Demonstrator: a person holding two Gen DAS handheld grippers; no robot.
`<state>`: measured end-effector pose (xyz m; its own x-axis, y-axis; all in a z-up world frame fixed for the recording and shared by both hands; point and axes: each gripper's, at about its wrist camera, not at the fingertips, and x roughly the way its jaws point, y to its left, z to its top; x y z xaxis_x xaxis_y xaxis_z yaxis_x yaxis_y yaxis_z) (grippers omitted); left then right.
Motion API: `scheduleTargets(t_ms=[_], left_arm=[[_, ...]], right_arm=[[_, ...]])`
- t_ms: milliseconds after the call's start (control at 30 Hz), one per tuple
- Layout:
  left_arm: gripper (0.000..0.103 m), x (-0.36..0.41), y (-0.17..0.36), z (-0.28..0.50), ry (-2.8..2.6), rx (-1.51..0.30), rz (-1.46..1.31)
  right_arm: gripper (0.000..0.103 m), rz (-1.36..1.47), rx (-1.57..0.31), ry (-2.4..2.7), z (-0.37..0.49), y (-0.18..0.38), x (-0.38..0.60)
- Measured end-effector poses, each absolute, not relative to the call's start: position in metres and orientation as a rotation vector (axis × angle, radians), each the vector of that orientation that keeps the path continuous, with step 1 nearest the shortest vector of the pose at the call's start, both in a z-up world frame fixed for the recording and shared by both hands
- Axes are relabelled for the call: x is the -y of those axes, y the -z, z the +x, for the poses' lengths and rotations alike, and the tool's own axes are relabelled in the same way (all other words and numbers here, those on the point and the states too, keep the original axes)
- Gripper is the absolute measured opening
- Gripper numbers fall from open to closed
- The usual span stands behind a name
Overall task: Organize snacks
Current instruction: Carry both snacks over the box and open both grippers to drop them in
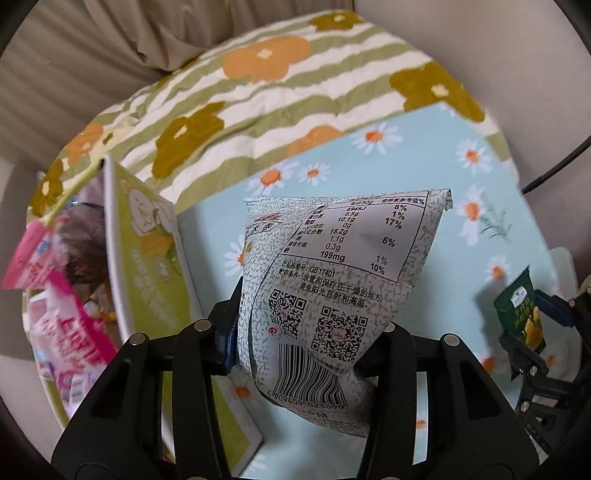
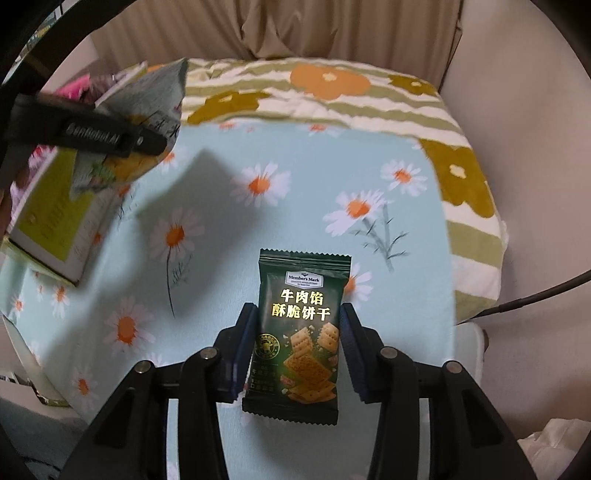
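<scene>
So over on the far left there's the green snack box (image 1: 147, 258) standing open, already stuffed with pink packets (image 1: 59, 314). That box is what the next move hinges on, I'd say: it sits just to the left of the left hand-held gripper (image 1: 306, 350), which is clamped on a grey speckled snack bag (image 1: 332, 295), barcode end down by the jaws and the bag's long axis running up and away from the fingers, held up off the cloth. So the left hand is clearly the nearer one to the box. Further right, the right hand-held gripper (image 2: 295, 350) is closed on a dark green Member's Mark cracker packet (image 2: 299, 332), pinched by its two long edges, long axis pointing forward along the fingers; it's well apart from the box, with the left gripper between them. Underneath is a pale blue daisy-print cloth (image 2: 258, 221), with a green-striped flower blanket (image 2: 332, 92) behind it and beige curtains (image 2: 184, 29) at the back.
</scene>
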<state>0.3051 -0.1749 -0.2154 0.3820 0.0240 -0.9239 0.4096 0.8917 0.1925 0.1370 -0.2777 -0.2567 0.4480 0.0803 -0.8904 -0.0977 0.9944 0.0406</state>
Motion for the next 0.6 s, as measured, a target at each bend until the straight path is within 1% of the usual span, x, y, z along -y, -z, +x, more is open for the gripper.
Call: scheduleTargets(t_ms=[200, 333, 433, 600], left_arm=[[0.042, 0.157, 0.153, 0.272, 0.258, -1.062, 0.297], [0.042, 0.121, 0.106, 0.247, 0.207, -0.995, 0.195], [0.042, 0.087, 0.083, 0.232, 0.154, -0.964, 0.140], [0.042, 0.022, 0.064, 0.215, 0.061, -0.945, 0.069]], right_arm=[[0.041, -0.020, -1.009, -0.136, 0.131, 0.207, 0.279], [0.041, -0.019, -0.944, -0.198, 0.133, 0.173, 0.270], [0.041, -0.031, -0.895, -0.263, 0.138, 0.147, 0.249], [0.041, -0.054, -0.818, -0.382, 0.144, 0.110, 0.195]])
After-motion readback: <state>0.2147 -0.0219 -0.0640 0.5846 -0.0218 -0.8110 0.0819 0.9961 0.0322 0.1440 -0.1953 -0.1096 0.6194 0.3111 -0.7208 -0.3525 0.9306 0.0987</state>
